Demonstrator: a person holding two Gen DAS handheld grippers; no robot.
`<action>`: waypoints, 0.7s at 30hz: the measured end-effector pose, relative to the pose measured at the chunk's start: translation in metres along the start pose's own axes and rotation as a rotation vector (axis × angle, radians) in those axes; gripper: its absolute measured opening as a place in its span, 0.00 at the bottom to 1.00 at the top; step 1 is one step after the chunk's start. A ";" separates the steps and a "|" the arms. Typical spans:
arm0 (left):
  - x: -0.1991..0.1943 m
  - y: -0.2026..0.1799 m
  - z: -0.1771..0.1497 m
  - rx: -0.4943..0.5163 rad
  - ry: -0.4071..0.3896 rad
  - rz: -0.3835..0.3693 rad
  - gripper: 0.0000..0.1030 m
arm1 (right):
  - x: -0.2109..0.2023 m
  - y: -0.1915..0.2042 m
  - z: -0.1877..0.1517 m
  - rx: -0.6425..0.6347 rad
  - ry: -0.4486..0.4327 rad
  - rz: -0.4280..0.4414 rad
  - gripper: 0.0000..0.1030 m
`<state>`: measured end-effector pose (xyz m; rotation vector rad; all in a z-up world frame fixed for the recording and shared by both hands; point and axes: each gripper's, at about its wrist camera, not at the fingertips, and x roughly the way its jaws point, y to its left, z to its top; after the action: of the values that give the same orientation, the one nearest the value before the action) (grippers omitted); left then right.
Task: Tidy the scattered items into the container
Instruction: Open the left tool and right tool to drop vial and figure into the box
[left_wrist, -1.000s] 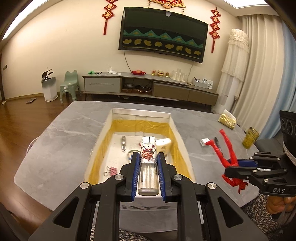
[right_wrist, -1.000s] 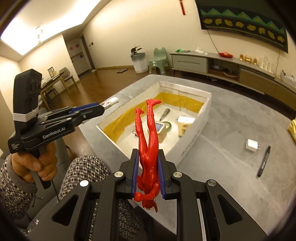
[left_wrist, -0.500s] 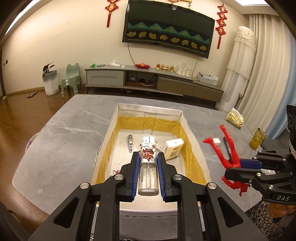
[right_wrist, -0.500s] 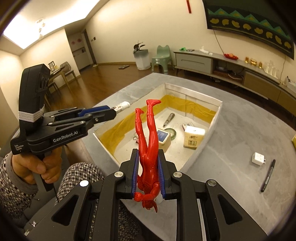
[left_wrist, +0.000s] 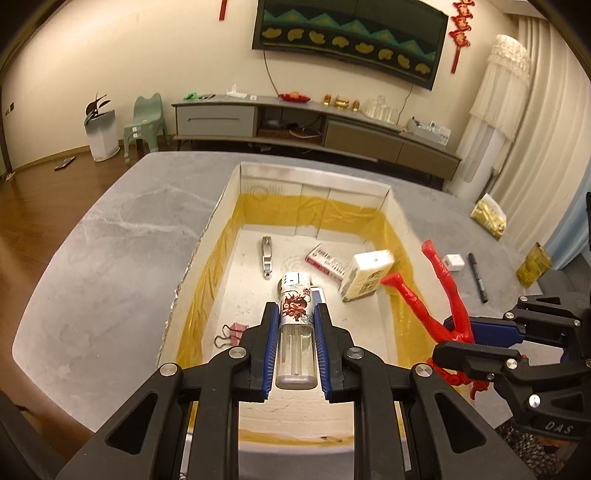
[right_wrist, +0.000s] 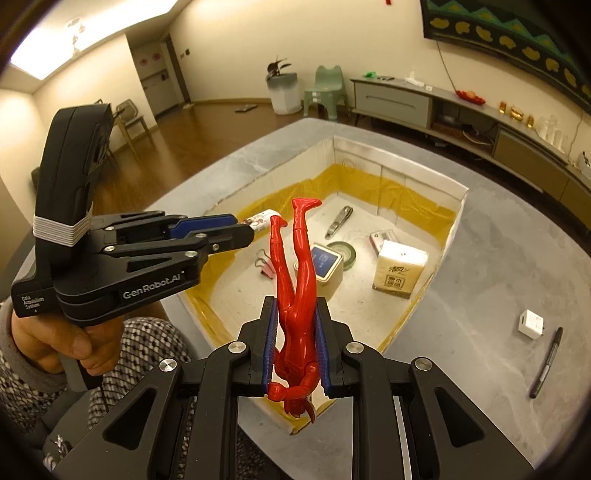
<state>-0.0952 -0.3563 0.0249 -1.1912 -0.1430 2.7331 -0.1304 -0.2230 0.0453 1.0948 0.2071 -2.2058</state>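
The left hand-held gripper (left_wrist: 295, 328) is clamped on a clear-bodied lighter (left_wrist: 296, 332) with a cartoon print; the blue pads (left_wrist: 271, 339) press both long sides, and the lighter's metal head points forward over the interior of the container (left_wrist: 314, 173). The right hand-held gripper (right_wrist: 294, 339) is clamped on a red action figure (right_wrist: 295, 288) around its torso, head toward the camera and legs pointing forward; the figure hangs above the near corner of the container.

The container is an open white box lined with yellow tape, resting on the grey marble-pattern surface (left_wrist: 110, 258). Inside it lie:
- a nail clipper (left_wrist: 266, 254) near the far end;
- a red-and-white flat pack (left_wrist: 327, 264) beside it;
- a white tissue pack (left_wrist: 365, 275) standing against the right wall;
- a pink binder clip (left_wrist: 231, 334) near the left wall;
- a small cube with a blue face (right_wrist: 325, 266), with a green tape roll (right_wrist: 345, 254) just behind it.

Outside the container, on the surface to its right, a white charger plug (right_wrist: 532, 323) and a black marker pen (right_wrist: 546, 363) lie just beside each other. Gold-wrapped items (left_wrist: 489, 218) sit farther off near the surface edge.

A hand (right_wrist: 51, 339) in a patterned sleeve grips the handle of the left device
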 end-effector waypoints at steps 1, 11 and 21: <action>0.004 0.001 0.000 -0.003 0.007 0.002 0.20 | 0.003 -0.001 0.000 -0.001 0.006 -0.001 0.20; 0.030 0.018 -0.002 -0.077 0.054 -0.024 0.25 | 0.034 -0.014 0.008 0.026 0.054 0.007 0.22; 0.033 0.032 -0.003 -0.106 0.060 -0.031 0.27 | 0.041 -0.022 0.008 0.061 0.068 0.022 0.22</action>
<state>-0.1184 -0.3821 -0.0052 -1.2849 -0.3002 2.6896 -0.1670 -0.2289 0.0162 1.2009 0.1571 -2.1701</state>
